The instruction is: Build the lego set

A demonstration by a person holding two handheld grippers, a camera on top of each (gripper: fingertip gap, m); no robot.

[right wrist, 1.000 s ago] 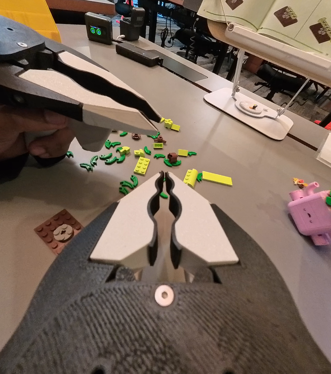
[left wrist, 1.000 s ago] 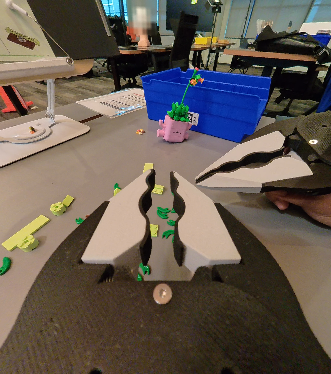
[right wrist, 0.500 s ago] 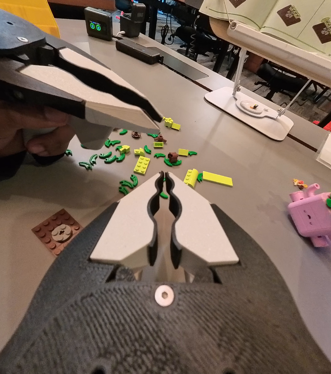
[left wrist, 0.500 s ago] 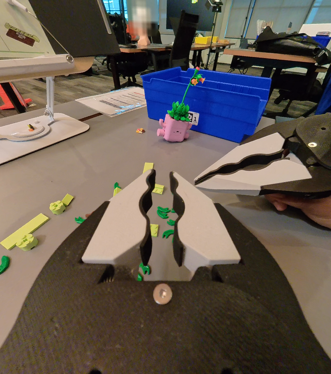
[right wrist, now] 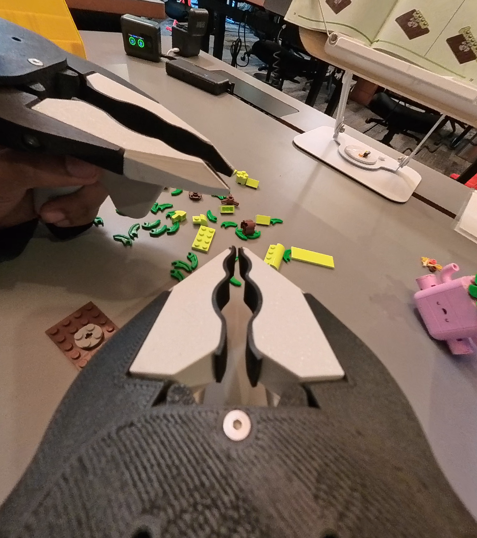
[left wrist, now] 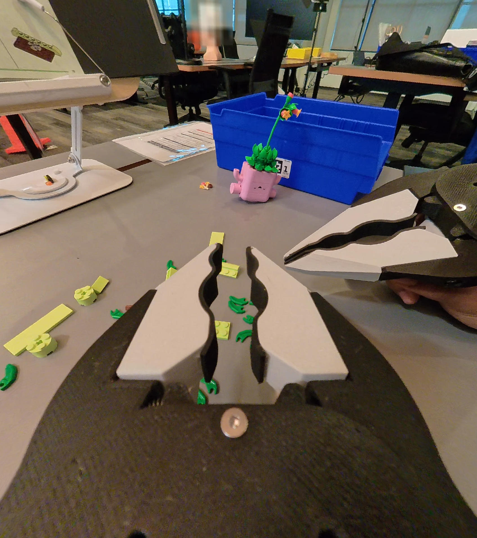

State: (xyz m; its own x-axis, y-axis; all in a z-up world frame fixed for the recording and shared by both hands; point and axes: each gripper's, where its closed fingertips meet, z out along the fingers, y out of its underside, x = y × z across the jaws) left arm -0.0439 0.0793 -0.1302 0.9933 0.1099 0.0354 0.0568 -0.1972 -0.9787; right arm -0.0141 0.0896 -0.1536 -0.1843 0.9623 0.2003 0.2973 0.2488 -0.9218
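Left wrist view, nearest first: the left gripper (left wrist: 233, 250) hangs over the grey table (left wrist: 158, 221) with its jaws spread a little and nothing between them. Green leaves (left wrist: 238, 302) and a lime plate (left wrist: 222, 329) lie on the table under the gap. At 9 o'clock sit a round lime brick (left wrist: 42, 345) and a long lime tile (left wrist: 39, 329). At 3 o'clock the right gripper (left wrist: 286, 259) is held level in a hand (left wrist: 461, 305), jaws nearly together and empty. Farther off at 12 o'clock stands the pink pot (left wrist: 256, 185) with its green plant, just before the blue bin (left wrist: 318, 151); the instruction stand (left wrist: 50, 186) is at 10 o'clock.

Right wrist view shows the same gripper's jaws almost pressed together, a thin slit at the tips, holding nothing. A brown plate (right wrist: 81, 333) with a grey round piece on it lies at 8 o'clock, close to the gripper's body. Loose lime and green parts are scattered beyond the tips at 12 o'clock, with a lime 2x4 plate (right wrist: 203, 238) among them.

Over the last second almost nothing has shifted: both grippers have drifted only slightly, their jaw gaps are unchanged, and no piece has moved. I judge this a pause to check the booklet or choose a part; no pick has begun, and most of this build remains loose.
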